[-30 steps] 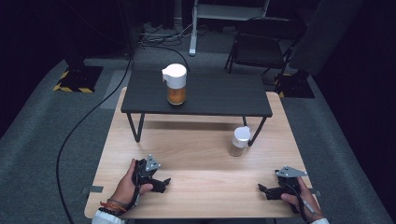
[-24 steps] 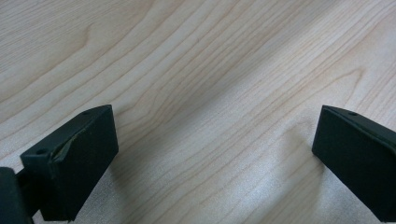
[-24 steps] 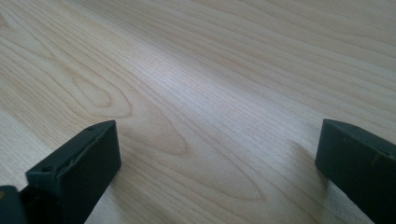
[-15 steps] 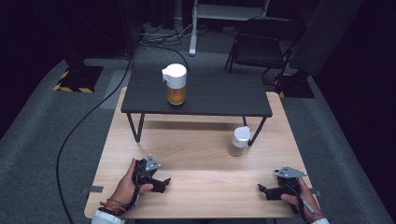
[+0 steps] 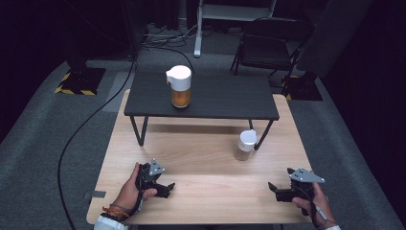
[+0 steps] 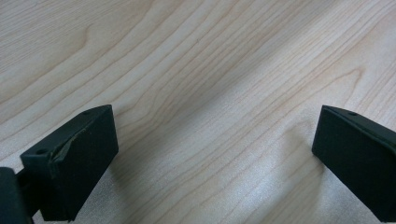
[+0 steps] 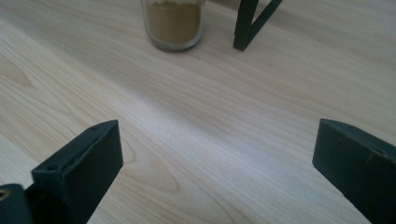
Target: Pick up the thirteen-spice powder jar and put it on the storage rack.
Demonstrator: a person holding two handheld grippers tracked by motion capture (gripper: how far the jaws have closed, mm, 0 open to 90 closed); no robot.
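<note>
Right claw [image 5: 276,191]: jaws spread wide, nothing between them, resting low on the wooden counter [image 5: 210,158] near its front-right corner. Compared w/ half a sec and a full sec ago it hasn't shifted to any degree I can see; same spot, same heading. Its own view looks straight ahead at the small jar [image 7: 173,23] of brownish powder, well apart from the jaws, w/ a black leg of the raised shelf [image 7: 246,21] just beside the jar. In the high view the small jar [image 5: 245,145] has a white cap and stands upright, ahead and to the left of this claw.

Left claw [image 5: 165,188]: also spread, empty, bare wood grain between the jaws in its view. No visible move vs earlier frames either. Farther off, ahead and a bit right of it, the larger white-lidded jar [image 5: 180,86] stands upright on the black raised shelf [image 5: 225,98].

So basically nothing changed: both hands idle, no reach begun. Likely the start position; the right claw is lined up on the small jar, so probably that gets approached first.
</note>
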